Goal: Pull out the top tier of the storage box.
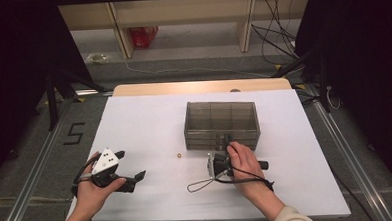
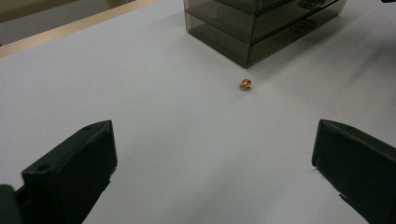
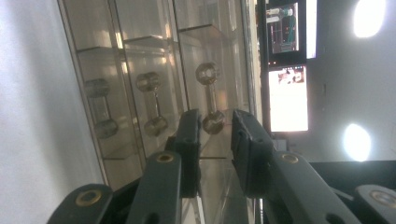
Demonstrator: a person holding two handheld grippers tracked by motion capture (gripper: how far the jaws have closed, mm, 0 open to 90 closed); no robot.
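Note:
A smoked-plastic drawer cabinet (image 1: pixel 221 119) stands on the white table (image 1: pixel 144 122), right of centre. My right gripper (image 1: pixel 227 140) points at its front face. In the right gripper view the jaws (image 3: pixel 215 119) straddle one end knob of a metal dumbbell-shaped drawer handle (image 3: pixel 211 98). A narrow gap remains beside the knob, so the grip is open. A tiny amber bead (image 1: pixel 178 154) lies on the table left of the cabinet. My left gripper (image 1: pixel 131 164) rests near the front left with its jaws wide open and nothing between them, facing the bead (image 2: pixel 245 85) and the cabinet (image 2: pixel 261 23).
Two more drawer handles (image 3: pixel 152 100) sit beside the straddled one. The right gripper's black cable (image 1: pixel 199 184) loops on the table near the front edge. A wooden strip (image 1: pixel 198 87) borders the far edge. Cables and a red object (image 1: pixel 143 35) lie on the floor beyond.

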